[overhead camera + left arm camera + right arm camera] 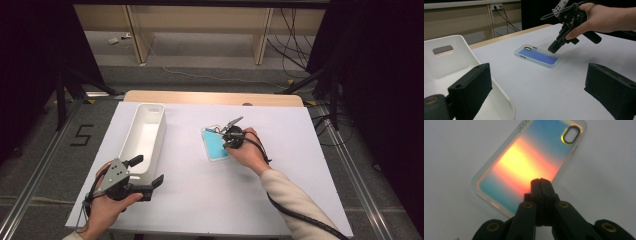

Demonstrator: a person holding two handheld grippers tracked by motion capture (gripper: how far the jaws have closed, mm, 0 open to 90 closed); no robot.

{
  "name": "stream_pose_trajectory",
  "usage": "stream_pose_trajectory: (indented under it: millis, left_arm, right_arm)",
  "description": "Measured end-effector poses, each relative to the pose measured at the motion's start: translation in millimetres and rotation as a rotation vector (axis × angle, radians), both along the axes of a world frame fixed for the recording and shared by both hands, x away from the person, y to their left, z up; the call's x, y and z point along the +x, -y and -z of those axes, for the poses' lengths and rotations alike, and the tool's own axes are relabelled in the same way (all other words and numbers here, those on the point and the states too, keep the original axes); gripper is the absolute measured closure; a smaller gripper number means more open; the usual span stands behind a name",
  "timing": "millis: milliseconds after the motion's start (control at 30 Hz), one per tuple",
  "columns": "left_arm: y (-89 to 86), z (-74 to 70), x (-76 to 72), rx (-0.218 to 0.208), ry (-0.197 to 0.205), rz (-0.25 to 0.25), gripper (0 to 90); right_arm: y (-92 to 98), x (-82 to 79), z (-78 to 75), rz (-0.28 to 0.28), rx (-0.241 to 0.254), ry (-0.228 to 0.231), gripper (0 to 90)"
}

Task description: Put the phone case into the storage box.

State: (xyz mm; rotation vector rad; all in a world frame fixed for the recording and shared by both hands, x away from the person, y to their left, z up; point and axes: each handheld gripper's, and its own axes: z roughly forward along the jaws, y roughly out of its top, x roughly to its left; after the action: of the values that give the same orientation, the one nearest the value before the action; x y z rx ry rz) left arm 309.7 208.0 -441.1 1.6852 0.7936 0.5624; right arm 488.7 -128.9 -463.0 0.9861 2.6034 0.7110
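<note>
A wide white sheet-covered table (210, 190) filled the middle and lower part of the high view, with a strip of pale wood showing along its far edge. On its left half, running from the upper left of the sheet toward the lower left, lay a long white plastic bin (145, 135) with rounded corners; in the left gripper view its end wall with a slot handle stood at the left edge of the frame.

The left gripper (148, 173), a black two-jaw tool with a grey plate on top, sat in the person's left hand (107, 207) at the lower left of the high view, just beside the near end of the bin. Its jaws stood wide apart with nothing between them, as the left gripper view showed at its lower corners.

The right gripper (225, 139), smaller in the frame and held in the right hand (247, 152) near the centre of the high view, pointed down at the case. Its jaws were pressed together and held nothing; in the right gripper view their joined tip hung over the near part of the case, though contact could not be told.

The translucent, blue-tinted iridescent phone case (215, 145) lay flat on the sheet at mid-frame, right of the bin and well apart from it, camera cut-out toward the far side.
</note>
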Motion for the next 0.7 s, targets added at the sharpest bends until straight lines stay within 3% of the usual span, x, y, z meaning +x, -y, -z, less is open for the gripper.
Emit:
stream_pose_trajectory:
  millis: [133, 233, 467, 500, 667, 700]
  left_arm:
    - [-0.1, -0.1, 0.1, 0.002, 0.002, 0.002, 6.4]
    - [0.0, 0.1, 0.1, 0.0, -0.001, 0.001, 6.4]
    - [0.2, 0.1, -0.1, 0.0, -0.001, 0.0, 6.3]
    - [0.1, 0.0, 0.0, 0.001, 0.001, 0.001, 6.4]
    - [0.1, 0.0, 0.2, 0.002, 0.001, 0.002, 6.4]
    - [0.2, 0.1, 0.1, -0.002, -0.001, 0.001, 6.4]
  right_arm:
    - [-0.1, 0.2, -0.6, 0.005, 0.005, -0.014, 90.0]
    - [0.0, 0.1, -2.4, 0.011, 0.012, 0.011, 88.2]
    - [2.4, 2.3, -15.7, 0.033, 0.033, 0.036, 74.9]
    - [4.0, 3.3, -19.0, 0.059, 0.052, 0.038, 68.9]
    - [8.1, 5.5, -24.9, 0.103, 0.072, 0.019, 59.2]
    - [10.0, 6.8, -25.6, 0.105, 0.076, 0.033, 57.1]
